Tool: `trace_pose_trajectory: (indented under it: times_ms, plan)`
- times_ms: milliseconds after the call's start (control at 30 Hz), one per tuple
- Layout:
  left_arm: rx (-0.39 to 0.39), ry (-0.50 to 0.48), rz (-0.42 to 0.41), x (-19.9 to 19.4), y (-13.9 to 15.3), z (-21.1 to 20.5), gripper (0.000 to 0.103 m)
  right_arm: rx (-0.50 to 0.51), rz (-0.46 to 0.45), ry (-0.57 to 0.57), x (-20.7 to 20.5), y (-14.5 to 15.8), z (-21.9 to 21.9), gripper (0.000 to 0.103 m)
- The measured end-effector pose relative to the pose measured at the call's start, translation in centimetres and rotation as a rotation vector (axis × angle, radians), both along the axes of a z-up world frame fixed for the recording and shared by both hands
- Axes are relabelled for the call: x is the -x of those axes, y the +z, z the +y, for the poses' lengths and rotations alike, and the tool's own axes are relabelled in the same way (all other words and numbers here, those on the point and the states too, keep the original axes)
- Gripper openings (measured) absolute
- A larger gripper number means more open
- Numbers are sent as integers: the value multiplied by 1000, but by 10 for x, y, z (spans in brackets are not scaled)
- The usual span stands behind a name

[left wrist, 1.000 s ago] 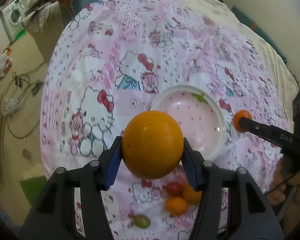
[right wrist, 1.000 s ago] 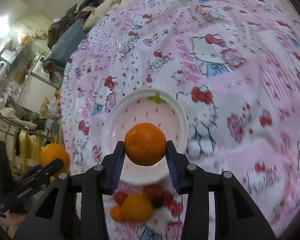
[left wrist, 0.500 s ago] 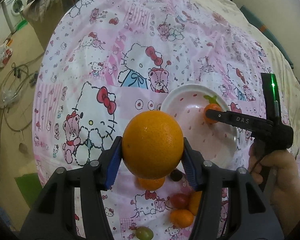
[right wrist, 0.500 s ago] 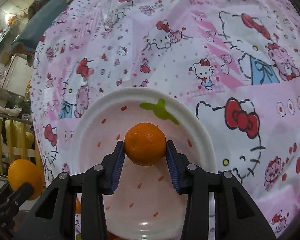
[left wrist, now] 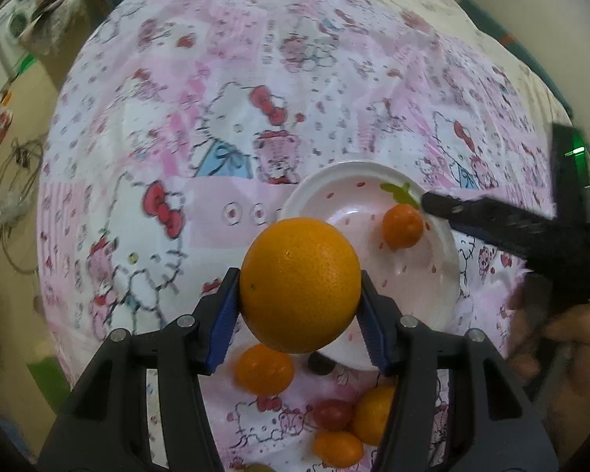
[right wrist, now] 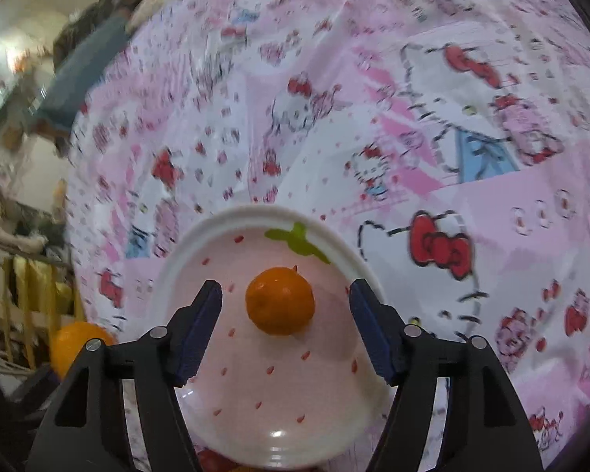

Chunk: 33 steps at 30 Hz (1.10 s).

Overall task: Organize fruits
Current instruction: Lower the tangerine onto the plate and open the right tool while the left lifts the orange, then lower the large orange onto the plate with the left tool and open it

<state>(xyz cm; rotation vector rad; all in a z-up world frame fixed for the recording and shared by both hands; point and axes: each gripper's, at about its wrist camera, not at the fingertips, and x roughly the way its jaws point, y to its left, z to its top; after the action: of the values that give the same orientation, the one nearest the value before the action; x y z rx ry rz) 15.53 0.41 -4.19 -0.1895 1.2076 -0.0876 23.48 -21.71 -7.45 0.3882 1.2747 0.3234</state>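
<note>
My right hand-held gripper (right wrist: 285, 326) is opening, the mandarin (right wrist: 280, 301) lies free in the plate (right wrist: 200, 236). My left hand-held gripper (left wrist: 299, 316) grasps a big orange (left wrist: 299, 285), hiding the plate's near-left edge; small fruits (left wrist: 336, 413) lie nearer.

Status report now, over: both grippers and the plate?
Left gripper grips big orange. Right gripper opening, small mandarin released on plate. Nothing blocking.

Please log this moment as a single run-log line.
left tool: shut on orange | right tool: opening, mandarin free between pads, in plate | more fruit on cloth
</note>
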Motion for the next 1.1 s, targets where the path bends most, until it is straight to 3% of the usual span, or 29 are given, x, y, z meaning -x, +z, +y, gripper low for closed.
trace_pose_trajectory:
  times_ms: [233,400,700,967,1033,1067,1100]
  plan:
    - [70,-60,31,-29,-18,-30,52,-38,-45,-115,28,34,-51,82]
    - [43,-92,36,-49,-35,-46,52,-41,-38,-151,36,39,-74,83]
    - [8,-32,86,-65,-58,-44,53,-24,-39,-167,41,39,-95,83]
    - [2,-31,88,-65,-59,-44,55,-28,-30,-152,39,37,-93,83]
    - [10,-37,91,-66,-59,-44,71,-32,-34,-145,39,38,-91,83]
    - [28,-49,85,-65,-58,-45,88,-33,-35,-138,39,40,-89,83]
    - [25,-65,83,-65,-56,-48,97,-35,-37,-133,39,40,-88,83]
